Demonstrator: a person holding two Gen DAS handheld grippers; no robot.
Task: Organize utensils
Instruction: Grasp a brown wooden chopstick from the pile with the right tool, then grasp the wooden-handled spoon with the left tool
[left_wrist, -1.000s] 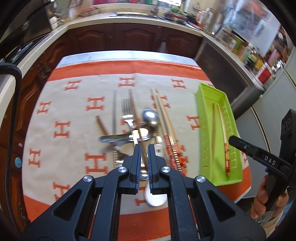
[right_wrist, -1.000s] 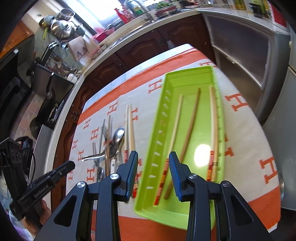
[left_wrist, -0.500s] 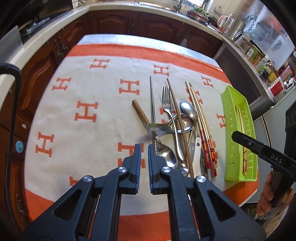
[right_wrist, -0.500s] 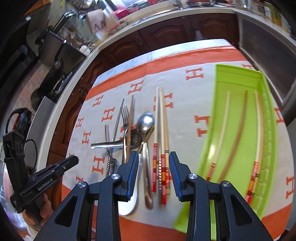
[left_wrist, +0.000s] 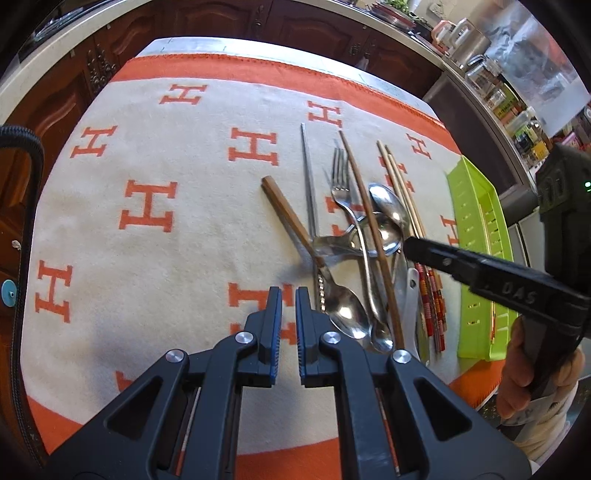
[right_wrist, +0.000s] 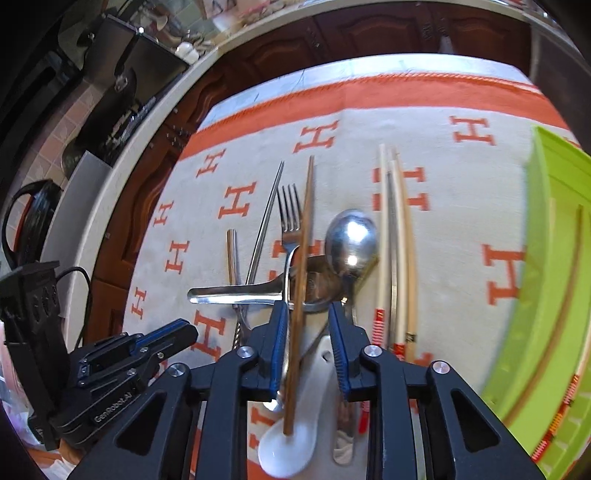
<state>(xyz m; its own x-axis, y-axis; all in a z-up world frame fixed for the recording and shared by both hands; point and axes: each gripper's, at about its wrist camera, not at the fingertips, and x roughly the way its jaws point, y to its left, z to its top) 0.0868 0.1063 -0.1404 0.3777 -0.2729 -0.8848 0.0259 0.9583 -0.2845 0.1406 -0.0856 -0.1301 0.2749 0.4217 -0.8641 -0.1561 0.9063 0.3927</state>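
On the left, our left gripper (left_wrist: 288, 325) hovers over bare cloth (left_wrist: 177, 266), its fingers nearly together with a slim gap between the blue pads and nothing in them. Just to its right lies the pile of utensils: a brown-handled spoon (left_wrist: 321, 269) runs diagonally with its bowl nearest us, a thin metal chopstick (left_wrist: 309, 192) points far, and a fork (left_wrist: 341, 184) sits beside it with tines far. A long brown chopstick (right_wrist: 301, 280) lies over the fork's handle and a sideways spoon (right_wrist: 236, 293). Our right gripper (right_wrist: 306, 345) is low over this pile, spread moderately wide; the brown chopstick passes between the fingers, close to the left pad, but we cannot tell whether anything touches it. A white ceramic spoon (right_wrist: 291, 446) lies under it, near us. Farther right rest a steel spoon (right_wrist: 351, 240), bowl far, then pale chopsticks (right_wrist: 395, 240) with red-banded near ends. At the far right, the green tray (right_wrist: 546, 258) holds a few chopsticks.
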